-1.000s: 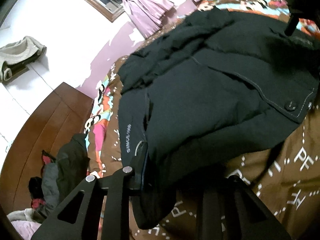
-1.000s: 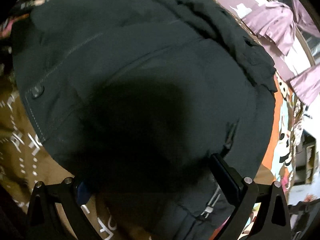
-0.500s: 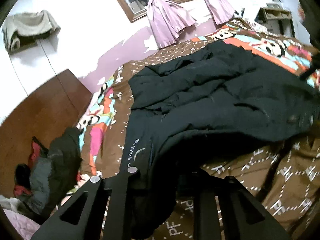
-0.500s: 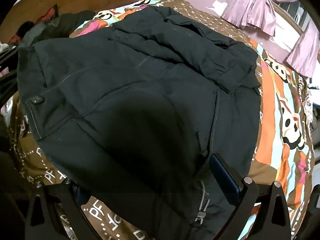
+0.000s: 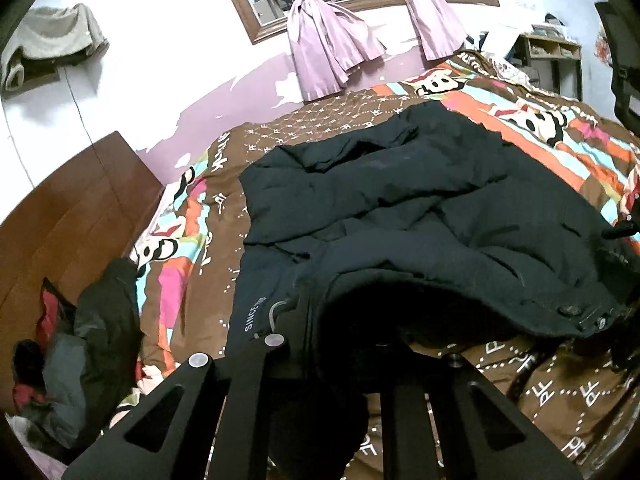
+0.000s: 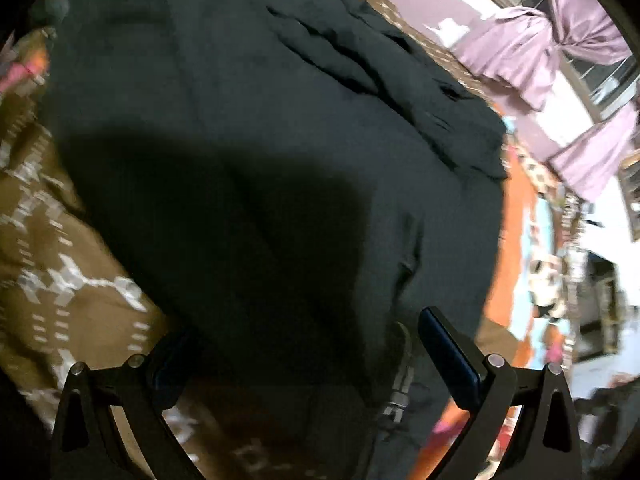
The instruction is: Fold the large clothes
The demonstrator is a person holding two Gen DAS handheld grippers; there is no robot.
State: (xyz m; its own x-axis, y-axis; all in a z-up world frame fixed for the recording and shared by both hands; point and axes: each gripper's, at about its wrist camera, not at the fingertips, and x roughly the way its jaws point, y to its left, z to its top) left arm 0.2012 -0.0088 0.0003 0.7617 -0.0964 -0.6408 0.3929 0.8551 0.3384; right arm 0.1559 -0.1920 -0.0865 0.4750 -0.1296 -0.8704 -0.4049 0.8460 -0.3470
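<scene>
Black jacket (image 5: 420, 208), rumpled, hem lifted

The black jacket (image 5: 400, 220) reads "SINCE"; the brown bedspread (image 5: 560, 392) repeats "PF".

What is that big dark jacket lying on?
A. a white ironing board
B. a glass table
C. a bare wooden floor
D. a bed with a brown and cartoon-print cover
D: the jacket is spread over a bed cover that is brown with white lettering and has bright stripes with cartoon faces, seen around it on all sides.
</scene>
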